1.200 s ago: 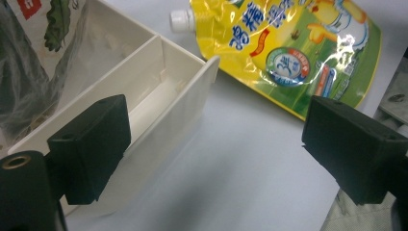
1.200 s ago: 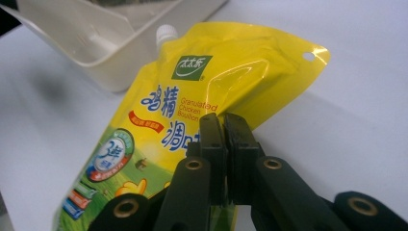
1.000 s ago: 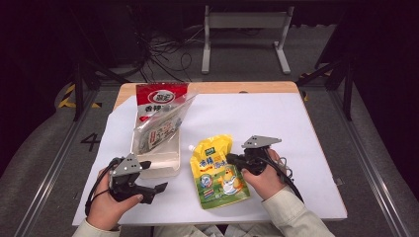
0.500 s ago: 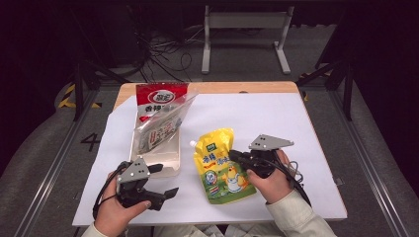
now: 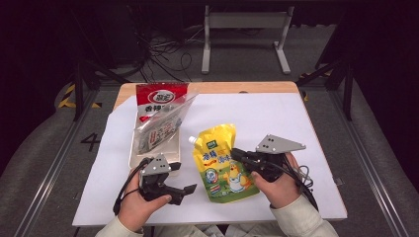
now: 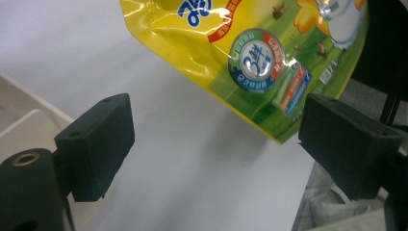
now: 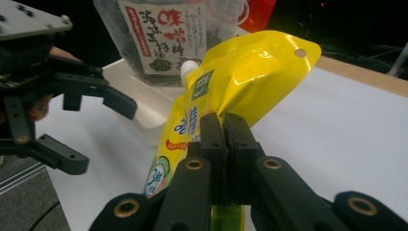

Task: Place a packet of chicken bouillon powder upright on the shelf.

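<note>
- The right hand-held gripper has its jaws clamped together on the right edge of a yellow pouch, pinching the thin film so that side lifts off the desk; the right gripper view shows the two pads pressed flat on the plastic with no gap between them.
- Gripping at the edge rather than across the full belly looks like the sensible choice, since the filled body is too thick and slippery for narrow jaws.
- The left hand-held gripper hovers low near the pouch's lower left corner, jaws apart and nothing between them, apparently lining up to take that side or steady it.
- The pouch sits near the middle of the white-covered desk, just right of a white tray, tilted, with its spout pointing up and left toward the tray.
- It is a glossy stand-up bag, bright yellow at the top and green toward the base, printed with blue characters, a round seal and a cartoon chicken; a punched hang hole marks one top corner, and the film is creased and puffed.
- The tray holds a clear packet of dark dried food leaning upright, with a red bag behind it at the far edge.
</note>
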The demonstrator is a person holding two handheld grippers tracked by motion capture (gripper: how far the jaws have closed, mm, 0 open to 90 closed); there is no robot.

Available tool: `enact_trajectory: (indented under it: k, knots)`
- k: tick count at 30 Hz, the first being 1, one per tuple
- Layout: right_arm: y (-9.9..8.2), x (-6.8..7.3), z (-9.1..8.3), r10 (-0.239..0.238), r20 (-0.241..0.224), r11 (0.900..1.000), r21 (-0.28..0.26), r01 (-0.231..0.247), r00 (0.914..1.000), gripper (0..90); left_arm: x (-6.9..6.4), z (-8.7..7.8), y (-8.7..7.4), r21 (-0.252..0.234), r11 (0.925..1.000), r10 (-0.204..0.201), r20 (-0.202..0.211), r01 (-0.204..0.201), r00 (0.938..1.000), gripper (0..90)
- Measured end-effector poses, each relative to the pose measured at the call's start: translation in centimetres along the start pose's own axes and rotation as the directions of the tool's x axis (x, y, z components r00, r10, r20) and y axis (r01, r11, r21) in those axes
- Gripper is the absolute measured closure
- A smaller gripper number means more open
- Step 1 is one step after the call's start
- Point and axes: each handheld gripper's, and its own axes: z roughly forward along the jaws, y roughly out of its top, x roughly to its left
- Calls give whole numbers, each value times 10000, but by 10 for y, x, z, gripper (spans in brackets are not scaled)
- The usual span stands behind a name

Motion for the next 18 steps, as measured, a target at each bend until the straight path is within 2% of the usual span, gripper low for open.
enact_trajectory:
  k: [2,6,10,18]
  knots:
    - [1,2,-2,-63,-33,9999,-94,62,10000,869,1,3,0,-90,9997,-220,74,221,9997,132]
    - [3,6,-6,-139,-85,9996,-240,137,9999,869,2,9,1,-128,9993,-352,351,356,9988,130]
    - [5,9,-9,-225,-167,9991,-354,219,9996,869,2,22,3,-166,9985,-503,1121,525,9924,126]
    - [6,13,-11,-233,-278,9983,-541,218,9993,869,1,35,5,-206,9988,-412,1355,444,9899,137]
